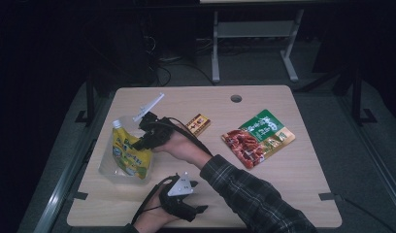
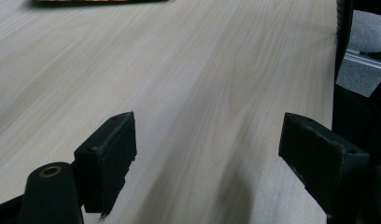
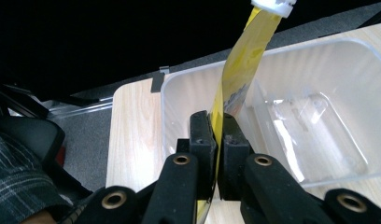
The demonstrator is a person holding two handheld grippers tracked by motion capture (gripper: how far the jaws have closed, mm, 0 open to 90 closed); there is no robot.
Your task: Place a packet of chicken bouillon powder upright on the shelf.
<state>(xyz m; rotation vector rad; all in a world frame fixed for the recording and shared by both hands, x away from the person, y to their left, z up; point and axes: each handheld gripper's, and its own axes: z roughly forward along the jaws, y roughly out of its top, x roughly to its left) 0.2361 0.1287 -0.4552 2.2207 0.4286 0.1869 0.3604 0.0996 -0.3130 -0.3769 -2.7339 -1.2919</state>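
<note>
Placing a soft pouch into a clear tub

Spanning the scene is the pale wood-grain table [image 1: 293, 194], and at its left edge sits the clear, shallow plastic tub [image 3: 366, 60]. Over that tub hangs the yellow spouted refill pouch with a white screw cap [image 1: 129, 154], its lower end inside the container. In the high view its long axis runs from the cap at the far left down towards the near right; in the right gripper view it stands nearly edge-on, cap uppermost.

Smaller still, the right gripper [image 3: 218, 140] has its two black jaws pinched shut on the pouch's thin side edge. The left gripper [image 2: 205, 154] rests low over bare table near the person's side, jaws spread wide with nothing between them.

Judging by its look, the pouch is a soft, floppy film bag, probably light to middling in weight and somewhat slick. A pinch on the flat seam holds it, but it will likely sag and swing; a grip nearer the stiff spout collar would steady it better.
</note>
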